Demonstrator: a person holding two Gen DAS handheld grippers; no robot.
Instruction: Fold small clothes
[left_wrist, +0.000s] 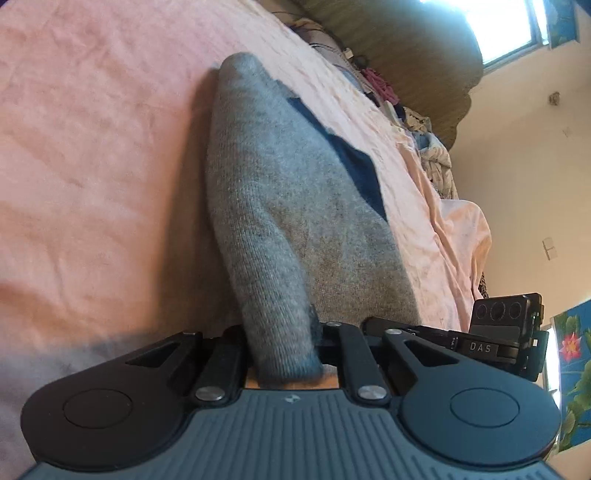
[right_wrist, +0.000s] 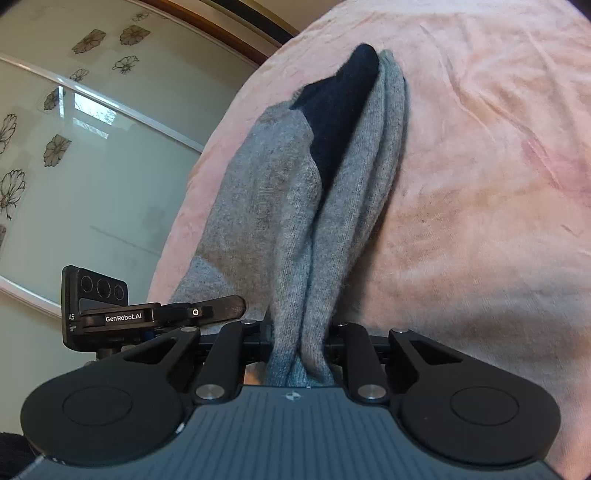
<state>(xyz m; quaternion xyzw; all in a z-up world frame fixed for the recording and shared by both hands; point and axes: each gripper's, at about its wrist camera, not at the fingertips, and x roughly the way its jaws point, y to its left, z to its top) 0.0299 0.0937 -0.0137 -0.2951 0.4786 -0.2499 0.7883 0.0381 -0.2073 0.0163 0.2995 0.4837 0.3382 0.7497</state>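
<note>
Left gripper (left_wrist: 284, 350) is seen clamped on a bunched end of a grey sock (left_wrist: 280, 206), the knit being pinched between the two black fingers and spilling back toward the camera. Ahead of that gripper the sock is stretched away over a pink bedsheet (left_wrist: 92, 166), with a dark navy patch (left_wrist: 354, 162) showing along its right side. Right gripper (right_wrist: 299, 343) is likewise closed on gathered grey sock fabric (right_wrist: 266, 206), several folds of it being squeezed together between the fingers. Ahead of this gripper the folds run up to a dark navy toe or heel section (right_wrist: 343, 110) at the far end, all of it lying against the same pink bedsheet (right_wrist: 480, 184). Whether one sock or two are held cannot be told. Just to the right of the left gripper, part of the other gripper's black housing is visible; in the right wrist view the corresponding housing, marked with white lettering, sits just to the left. Beyond the bedsheet, to the right of the left gripper, a heap of mixed clothes (left_wrist: 432, 147) is seen along the bed's far edge, and a glass panel with flower decals (right_wrist: 74, 147) stands to the left of the right gripper.
</note>
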